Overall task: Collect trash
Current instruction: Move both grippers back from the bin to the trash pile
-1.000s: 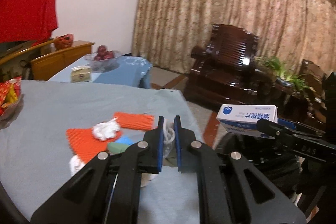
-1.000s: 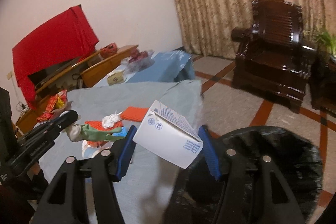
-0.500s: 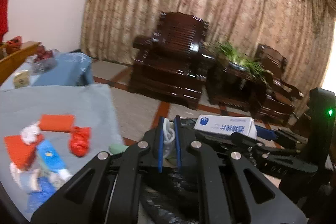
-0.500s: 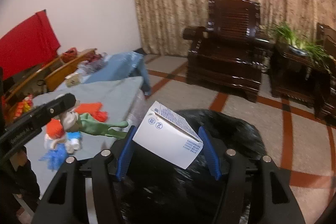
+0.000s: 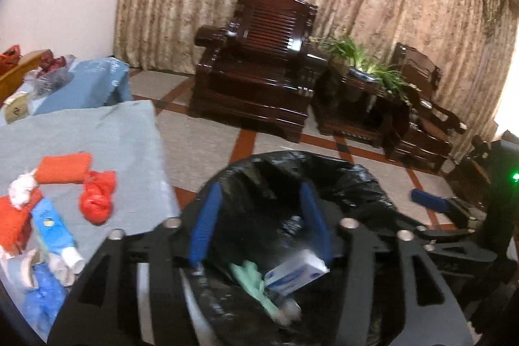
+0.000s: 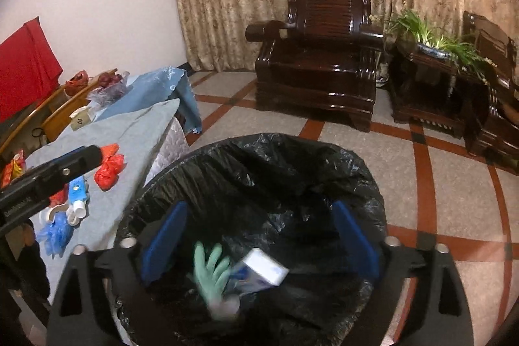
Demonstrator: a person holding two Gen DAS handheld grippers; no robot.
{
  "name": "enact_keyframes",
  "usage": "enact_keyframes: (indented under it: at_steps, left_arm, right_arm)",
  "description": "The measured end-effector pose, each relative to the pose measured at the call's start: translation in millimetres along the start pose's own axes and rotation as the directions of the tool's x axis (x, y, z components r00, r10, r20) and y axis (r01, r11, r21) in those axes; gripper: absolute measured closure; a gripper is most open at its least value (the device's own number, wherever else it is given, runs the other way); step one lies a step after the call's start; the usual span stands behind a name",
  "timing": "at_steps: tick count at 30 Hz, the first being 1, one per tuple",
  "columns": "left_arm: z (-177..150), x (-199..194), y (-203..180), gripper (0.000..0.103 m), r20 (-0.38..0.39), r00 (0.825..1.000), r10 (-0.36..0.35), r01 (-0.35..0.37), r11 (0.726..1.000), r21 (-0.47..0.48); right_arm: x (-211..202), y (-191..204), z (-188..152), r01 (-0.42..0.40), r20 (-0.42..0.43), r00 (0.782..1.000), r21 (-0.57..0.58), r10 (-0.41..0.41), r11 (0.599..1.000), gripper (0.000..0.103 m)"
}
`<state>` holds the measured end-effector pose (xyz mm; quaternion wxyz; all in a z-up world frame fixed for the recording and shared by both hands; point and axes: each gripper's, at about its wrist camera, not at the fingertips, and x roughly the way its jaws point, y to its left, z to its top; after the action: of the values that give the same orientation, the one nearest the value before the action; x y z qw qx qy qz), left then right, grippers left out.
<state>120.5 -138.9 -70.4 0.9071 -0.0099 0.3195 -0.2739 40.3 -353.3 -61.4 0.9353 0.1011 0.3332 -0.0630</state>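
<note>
My left gripper is open and empty above a bin lined with a black bag. My right gripper is open and empty above the same bin. A green rubber glove and a white and blue box are inside the bag, both blurred; they also show in the right wrist view as the glove and the box. More trash lies on the grey table: a red crumpled bag, an orange pad, a blue and white tube.
A blue glove and white scraps lie at the table's near edge. A dark wooden armchair, a plant stand and a second chair stand on the tiled floor beyond the bin. A side table with fruit is far left.
Both grippers have opened over the bin. The glove has dropped from the left one and the box from the right one into the black bag.
</note>
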Motion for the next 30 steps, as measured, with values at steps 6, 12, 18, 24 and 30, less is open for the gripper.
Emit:
enact_keyframes:
  at_steps: [6, 12, 18, 24, 30]
  left_arm:
    - [-2.1, -38.0, 32.9, 0.016, 0.041, 0.99, 0.135, -0.135, 0.991, -0.013]
    - [-10.8, -74.7, 67.2, 0.013, 0.044, 0.967, 0.251, -0.249, 0.967, -0.048]
    - [-30.2, -106.5, 109.0, 0.013, 0.043, 0.924, 0.379, -0.375, 0.923, -0.09]
    - [-46.4, -131.6, 156.9, 0.013, 0.023, 0.87, 0.493, -0.486, 0.863, -0.138]
    - [-60.9, -139.5, 194.2, 0.013, -0.023, 0.837, 0.547, -0.542, 0.821, -0.18]
  right_arm:
    - [-0.6, 14.7, 5.9, -0.021, 0.023, 0.999, -0.004, 0.022, 1.0, 0.006]
    - [5.3, 50.1, 8.5, -0.079, 0.022, 0.997, -0.049, 0.08, 0.996, 0.006]
    - [14.4, 101.4, 3.1, -0.149, 0.007, 0.989, -0.127, 0.151, 0.981, 0.006]
    - [25.9, 152.8, 2.4, -0.22, -0.001, 0.974, -0.194, 0.224, 0.956, 0.006]
    - [40.2, 195.8, -3.2, -0.263, -0.008, 0.963, -0.26, 0.27, 0.929, 0.006]
